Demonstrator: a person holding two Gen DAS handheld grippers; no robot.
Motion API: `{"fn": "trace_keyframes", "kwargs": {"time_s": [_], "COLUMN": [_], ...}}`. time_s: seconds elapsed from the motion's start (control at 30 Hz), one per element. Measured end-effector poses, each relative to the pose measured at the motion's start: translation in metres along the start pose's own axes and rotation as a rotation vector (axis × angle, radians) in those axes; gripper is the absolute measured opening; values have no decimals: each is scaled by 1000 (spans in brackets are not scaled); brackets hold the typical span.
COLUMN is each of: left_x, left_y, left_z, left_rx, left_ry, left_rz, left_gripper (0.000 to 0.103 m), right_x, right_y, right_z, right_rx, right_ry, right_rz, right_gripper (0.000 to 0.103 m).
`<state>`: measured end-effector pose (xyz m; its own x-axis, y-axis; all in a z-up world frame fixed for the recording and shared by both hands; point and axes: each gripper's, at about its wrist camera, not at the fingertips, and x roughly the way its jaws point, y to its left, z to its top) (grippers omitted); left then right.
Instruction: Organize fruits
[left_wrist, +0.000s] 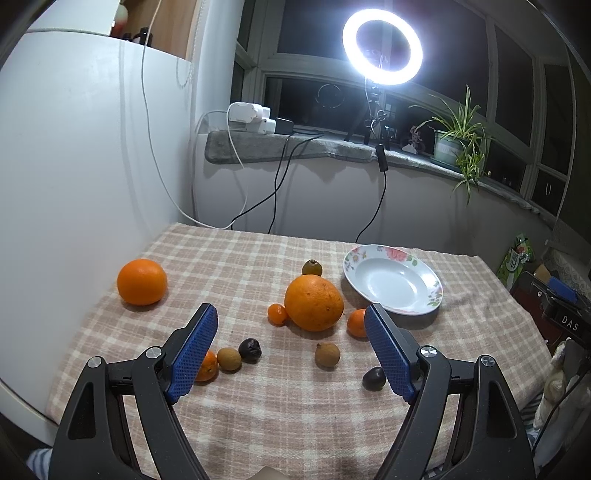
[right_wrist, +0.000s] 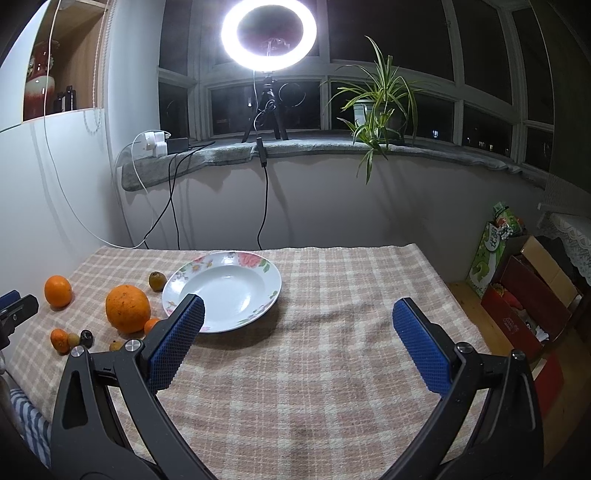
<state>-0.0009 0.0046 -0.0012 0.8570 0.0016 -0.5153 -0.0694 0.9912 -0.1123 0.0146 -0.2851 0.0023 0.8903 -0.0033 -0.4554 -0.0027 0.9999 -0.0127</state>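
The tablecloth (right_wrist: 314, 332) is a matt woven check cloth, slightly rumpled. On it, the plate (right_wrist: 221, 291) is glossy glazed ceramic with a flower print. Left of the plate, the big orange (left_wrist: 314, 303) has dull, pitted peel. The left gripper (left_wrist: 291, 347) has blue textured rubbery pads (left_wrist: 192, 354) on matt black plastic arms with shiny metal bolts

My left wrist view looks forward and down from the near table edge, close over the scattered fruit. My right wrist view sits further right, facing the same windowsill. Both share the white floral-rimmed plate (left_wrist: 393, 284) (right_wrist: 222, 291), large speckled orange (left_wrist: 314, 303) (right_wrist: 127, 303) and glowing ring lamp (left_wrist: 382, 47) (right_wrist: 269, 33).
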Motion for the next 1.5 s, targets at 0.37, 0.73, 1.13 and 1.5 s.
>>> {"fn": "trace_keyframes", "kwargs": {"time_s": [0.37,0.73,1.13,1.5], "left_x": [0,-1,-1,0], "left_y": [0,0,0,-4], "left_z": [1,0,2,2], "left_rx": [-1,-1,2,14], "left_ry": [-1,-2,-4,-22], "left_rz": [0,0,0,3], "left_gripper": [82,82,82,82], "right_x": [0,0,1,2], "right_y": [1,2,3,4], "right_z": [0,-1,-2,-3], "right_rx": [0,-1,-1,-2], "right_ry": [3,4,6,8], "right_rz": [4,4,5,3], "right_gripper": [103,103,103,103]}}
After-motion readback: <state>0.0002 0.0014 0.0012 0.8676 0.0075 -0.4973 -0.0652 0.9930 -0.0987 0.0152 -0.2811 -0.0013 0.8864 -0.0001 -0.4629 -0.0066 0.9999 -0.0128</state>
